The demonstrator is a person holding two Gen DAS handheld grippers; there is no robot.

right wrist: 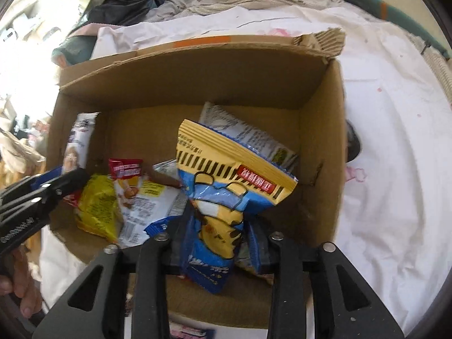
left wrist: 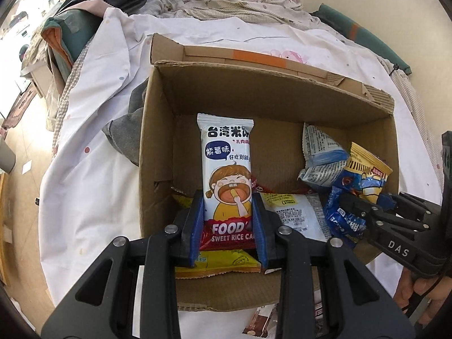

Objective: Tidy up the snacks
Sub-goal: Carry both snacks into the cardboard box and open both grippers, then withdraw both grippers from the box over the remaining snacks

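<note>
An open cardboard box (left wrist: 158, 130) sits on a white sheet; it also shows in the right wrist view (right wrist: 322, 147). My left gripper (left wrist: 228, 197) is shut on a white rice cake packet (left wrist: 226, 152) and holds it upright over the box. My right gripper (right wrist: 216, 220) is shut on a blue and yellow snack bag (right wrist: 226, 180) above the box's right side. In the left wrist view the right gripper (left wrist: 356, 206) comes in from the right with that bag (left wrist: 364, 175). Several packets lie in the box, among them a yellow one (right wrist: 97, 206) and a white one (right wrist: 147, 206).
The white sheet (left wrist: 93, 152) covers a bed, with crumpled bedding (left wrist: 226, 2) at the far end. A grey cloth (left wrist: 127, 132) lies by the box's left wall. A loose packet (left wrist: 260, 322) lies on the sheet in front of the box. Wooden floor shows at left.
</note>
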